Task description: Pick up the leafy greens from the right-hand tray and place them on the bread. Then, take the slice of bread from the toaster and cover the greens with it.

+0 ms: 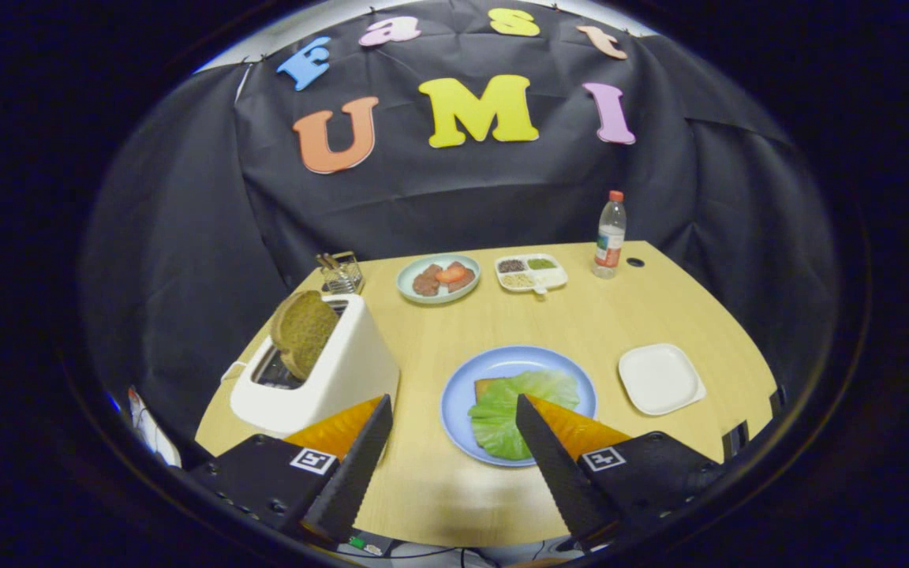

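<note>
A green lettuce leaf [519, 406] lies on a slice of bread [484, 386], of which one corner shows, on a blue plate [502, 361] just ahead of my right finger. A brown bread slice [302, 331] stands tilted out of the slot of a white toaster [336, 379], just beyond my left finger. My gripper [453, 401] is open, held above the table with nothing between its fingers. The right fingertip overlaps the near edge of the leaf in this view.
An empty white square tray [660, 379] sits right of the blue plate. At the table's far side are a plate of meat and tomato [439, 278], a divided dish of seeds [531, 273], a water bottle [609, 235] and a small wire rack [340, 272].
</note>
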`<state>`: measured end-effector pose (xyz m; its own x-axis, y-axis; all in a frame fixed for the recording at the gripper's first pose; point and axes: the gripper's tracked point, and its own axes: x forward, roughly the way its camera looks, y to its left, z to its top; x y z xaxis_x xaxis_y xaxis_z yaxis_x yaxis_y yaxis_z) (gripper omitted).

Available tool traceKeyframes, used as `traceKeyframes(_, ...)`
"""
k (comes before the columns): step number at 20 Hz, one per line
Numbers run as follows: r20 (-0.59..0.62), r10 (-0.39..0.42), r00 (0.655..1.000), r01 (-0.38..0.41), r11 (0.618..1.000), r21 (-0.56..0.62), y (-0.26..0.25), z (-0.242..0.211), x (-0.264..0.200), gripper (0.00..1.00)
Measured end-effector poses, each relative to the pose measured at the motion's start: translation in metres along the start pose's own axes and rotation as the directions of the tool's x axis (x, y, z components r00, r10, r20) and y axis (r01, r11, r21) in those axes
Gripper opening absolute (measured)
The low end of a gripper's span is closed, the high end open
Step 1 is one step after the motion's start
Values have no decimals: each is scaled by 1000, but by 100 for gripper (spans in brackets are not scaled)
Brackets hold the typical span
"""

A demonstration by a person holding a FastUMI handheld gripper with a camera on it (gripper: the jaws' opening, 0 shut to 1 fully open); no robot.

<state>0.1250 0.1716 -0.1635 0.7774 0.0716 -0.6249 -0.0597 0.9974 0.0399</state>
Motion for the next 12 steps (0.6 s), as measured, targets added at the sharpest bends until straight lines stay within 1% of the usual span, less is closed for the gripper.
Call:
traceKeyframes(2, 29, 22, 999, -21, 1000, -8, 26, 8, -11, 97)
traceKeyframes(6, 22, 36, 999, -36, 999, -32, 69, 16, -14, 97)
traceKeyframes(12, 25, 45, 999, -43, 996, -80, 116, 32, 4, 97)
